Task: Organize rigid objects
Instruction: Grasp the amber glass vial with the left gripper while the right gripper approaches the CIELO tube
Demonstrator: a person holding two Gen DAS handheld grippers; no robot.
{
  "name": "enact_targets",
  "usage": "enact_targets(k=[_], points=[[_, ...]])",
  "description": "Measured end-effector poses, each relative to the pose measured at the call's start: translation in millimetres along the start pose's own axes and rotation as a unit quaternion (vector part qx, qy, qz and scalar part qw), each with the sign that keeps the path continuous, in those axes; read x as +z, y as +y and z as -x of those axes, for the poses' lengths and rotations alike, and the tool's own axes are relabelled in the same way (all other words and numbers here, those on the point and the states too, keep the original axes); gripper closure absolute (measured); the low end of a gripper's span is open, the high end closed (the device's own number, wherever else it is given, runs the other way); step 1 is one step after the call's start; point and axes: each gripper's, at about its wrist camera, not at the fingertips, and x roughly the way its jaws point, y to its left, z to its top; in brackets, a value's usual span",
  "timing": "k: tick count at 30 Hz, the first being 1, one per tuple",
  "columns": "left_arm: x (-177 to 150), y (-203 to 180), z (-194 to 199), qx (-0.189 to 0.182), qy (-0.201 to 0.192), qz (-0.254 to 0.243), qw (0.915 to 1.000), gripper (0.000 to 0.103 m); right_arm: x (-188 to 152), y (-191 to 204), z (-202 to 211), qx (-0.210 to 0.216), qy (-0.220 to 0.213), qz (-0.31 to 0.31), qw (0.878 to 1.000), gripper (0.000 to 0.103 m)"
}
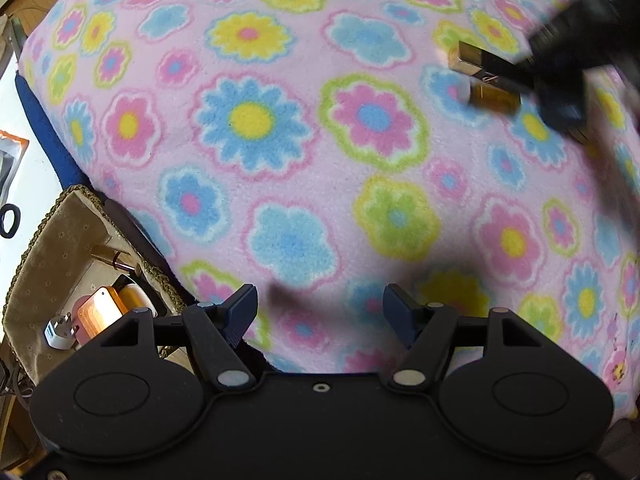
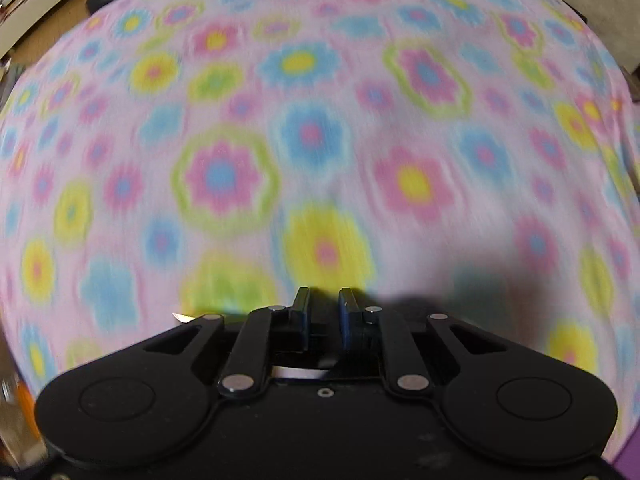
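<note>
My left gripper [image 1: 320,308] is open and empty, low over the flowered blanket [image 1: 280,140]. In the left wrist view my right gripper [image 1: 516,76] reaches in from the upper right, blurred, its fingers around a small amber bottle with gold and black parts [image 1: 486,80] just above the blanket. In the right wrist view the right gripper [image 2: 324,308] has its jaws close together with a narrow gap; the bottle itself is hidden there, only a white sliver shows under the fingers. A lined wicker basket [image 1: 52,240] sits at lower left.
The basket holds a white plug adapter [image 1: 60,332], an orange box [image 1: 102,312], an amber jar [image 1: 134,296] and a gold tube [image 1: 114,258]. A white surface with a black ring [image 1: 10,220] lies left of it. The blanket's blue edge [image 1: 44,128] runs along the left.
</note>
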Motion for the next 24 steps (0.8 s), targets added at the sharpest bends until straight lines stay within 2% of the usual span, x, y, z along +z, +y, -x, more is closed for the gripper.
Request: enact_targets(k=[4, 9, 10, 12, 13, 14, 15, 18, 21, 24], points=[[-4, -2, -2, -0.001, 0.001, -0.008, 1.0, 0.038, -53, -16, 18, 0.017, 0.01, 0.007, 1.0, 0.091], [-1, -10, -7, -0.016, 0.003, -0.005, 0.9999, 0.038, -96, -31, 43, 0.036, -0.004, 0.0, 0.999, 0.091], [0, -14, -8, -0.02, 0.003, -0.003, 0.9998, 0.037, -100, -33, 50, 0.041, -0.014, -0.005, 0.999, 0.091], [2, -26, -16, -0.026, -0.002, 0.006, 0.9997, 0.029, -104, -36, 60, 0.045, -0.03, -0.01, 0.998, 0.09], [1, -33, -24, -0.016, 0.0, 0.014, 0.9998, 0.029, -107, -36, 65, 0.045, -0.037, -0.012, 0.998, 0.088], [-1, -42, -33, 0.001, -0.005, 0.023, 0.9997, 0.023, -109, -37, 68, 0.043, -0.046, -0.013, 0.998, 0.086], [-5, -51, -35, 0.019, -0.028, 0.026, 0.9991, 0.015, -111, -36, 72, 0.04, -0.057, -0.015, 0.997, 0.086], [-10, -67, -31, 0.03, -0.069, 0.024, 0.9969, 0.02, -111, -33, 78, 0.046, -0.076, -0.013, 0.996, 0.085], [-5, -72, -30, 0.017, -0.071, 0.038, 0.9966, 0.021, -113, -32, 83, 0.056, -0.082, -0.01, 0.995, 0.085], [8, -91, -30, 0.016, -0.079, 0.025, 0.9964, 0.021, -115, -38, 86, 0.05, -0.09, -0.015, 0.995, 0.085]])
